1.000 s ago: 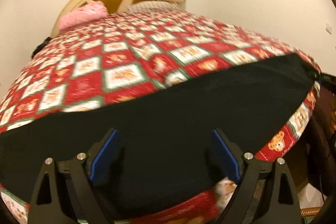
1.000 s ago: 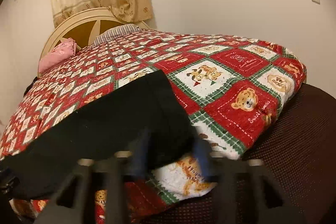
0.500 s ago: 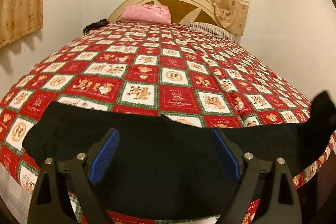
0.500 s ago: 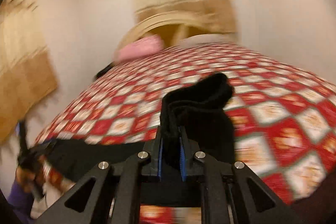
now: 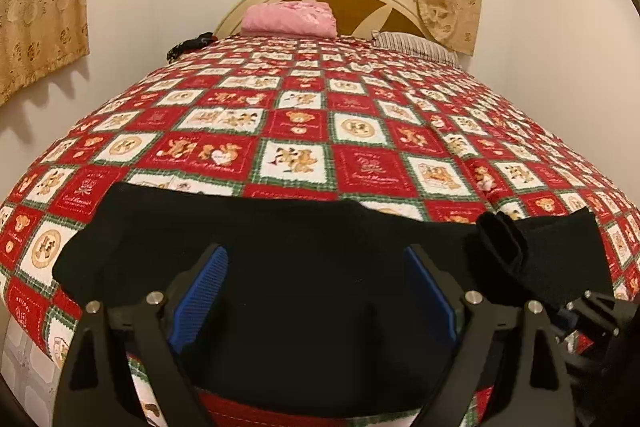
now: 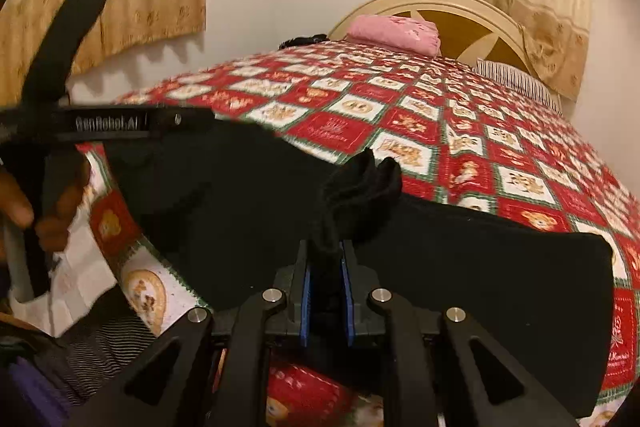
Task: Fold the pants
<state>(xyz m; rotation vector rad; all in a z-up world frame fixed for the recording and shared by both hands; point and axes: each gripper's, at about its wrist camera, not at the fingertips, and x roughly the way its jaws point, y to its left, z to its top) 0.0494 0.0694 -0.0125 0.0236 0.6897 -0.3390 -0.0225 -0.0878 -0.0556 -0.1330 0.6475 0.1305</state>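
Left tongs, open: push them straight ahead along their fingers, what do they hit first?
Most likely the black pants spread right under the left tongs, then the checked quilt; depth is hard to judge.

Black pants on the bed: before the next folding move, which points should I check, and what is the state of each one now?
1. Right gripper clamped on a bunch of the black pants: ok.
2. Left gripper open and empty above the pants: ok.
3. Pants lying flat on the bedspread: not ok, cloth is bunched at the right gripper.
4. Pants fully on the bed: cannot tell, the near edge is hidden.
5. Bedspread beyond the pants free for folding: ok.
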